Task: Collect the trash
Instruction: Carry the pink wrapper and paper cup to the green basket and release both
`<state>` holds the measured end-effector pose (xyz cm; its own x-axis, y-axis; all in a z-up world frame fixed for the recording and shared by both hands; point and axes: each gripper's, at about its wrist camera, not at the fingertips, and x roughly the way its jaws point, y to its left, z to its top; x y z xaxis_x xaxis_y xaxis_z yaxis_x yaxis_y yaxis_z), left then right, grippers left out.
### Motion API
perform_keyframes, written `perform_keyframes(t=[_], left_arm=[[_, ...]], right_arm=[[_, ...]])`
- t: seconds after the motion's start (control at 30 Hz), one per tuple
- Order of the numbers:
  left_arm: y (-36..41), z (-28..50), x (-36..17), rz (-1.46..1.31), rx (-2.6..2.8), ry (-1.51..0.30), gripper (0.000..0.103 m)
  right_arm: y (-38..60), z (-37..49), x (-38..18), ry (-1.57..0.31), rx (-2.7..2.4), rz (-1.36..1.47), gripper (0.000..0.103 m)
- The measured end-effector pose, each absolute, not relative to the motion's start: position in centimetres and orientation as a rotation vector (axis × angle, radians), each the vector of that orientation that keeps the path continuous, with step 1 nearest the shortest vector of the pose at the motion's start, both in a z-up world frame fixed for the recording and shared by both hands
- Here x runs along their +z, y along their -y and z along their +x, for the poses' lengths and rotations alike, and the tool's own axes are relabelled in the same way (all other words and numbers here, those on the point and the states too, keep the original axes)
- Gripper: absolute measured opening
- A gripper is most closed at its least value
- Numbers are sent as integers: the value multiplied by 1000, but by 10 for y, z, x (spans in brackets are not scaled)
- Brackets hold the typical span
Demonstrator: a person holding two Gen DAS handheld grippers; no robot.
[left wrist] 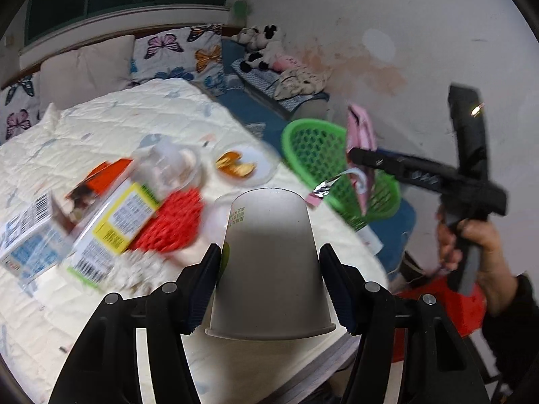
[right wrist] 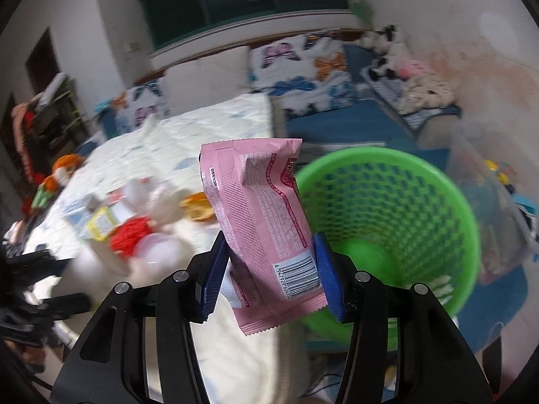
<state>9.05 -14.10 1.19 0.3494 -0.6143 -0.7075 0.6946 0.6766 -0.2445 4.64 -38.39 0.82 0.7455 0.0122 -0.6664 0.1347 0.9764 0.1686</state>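
Note:
My left gripper is shut on an upside-down grey paper cup and holds it above the table's near edge. My right gripper is shut on a pink snack wrapper and holds it just left of the green mesh bin. In the left wrist view the right gripper hangs the pink wrapper over the green bin. The bin looks empty inside.
On the quilted table lie cartons, a red mesh piece, a clear plastic cup and a plate with orange peel. A red stool stands at the right. Cushions and plush toys sit behind.

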Motion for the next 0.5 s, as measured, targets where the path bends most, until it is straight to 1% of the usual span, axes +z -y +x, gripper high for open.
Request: perform_keyframes(t=[0.17,0.27,0.33,0.4,0.47,0.5], left_arm=[[176,98,24,104,-887,-844,58],[198,104,27,93,-921,-852,58],[216,111,28,88,-936,-859,58],[232,118,25,92,-944,-869,58],[247,125,23,85,-952,-884,58],[255,129,21,79,-956,-894,58]], right_arm=[[414,49,0,-739,-181,196,52],[430,51,-8,-749,-244,184,54],[443,51,-14,-755,-267,206,57],[452,49,-18,-756,-287,232,66],[459,44,-19,-752,-296,248,70],[462,40,-18,-748,-308,248,70]])
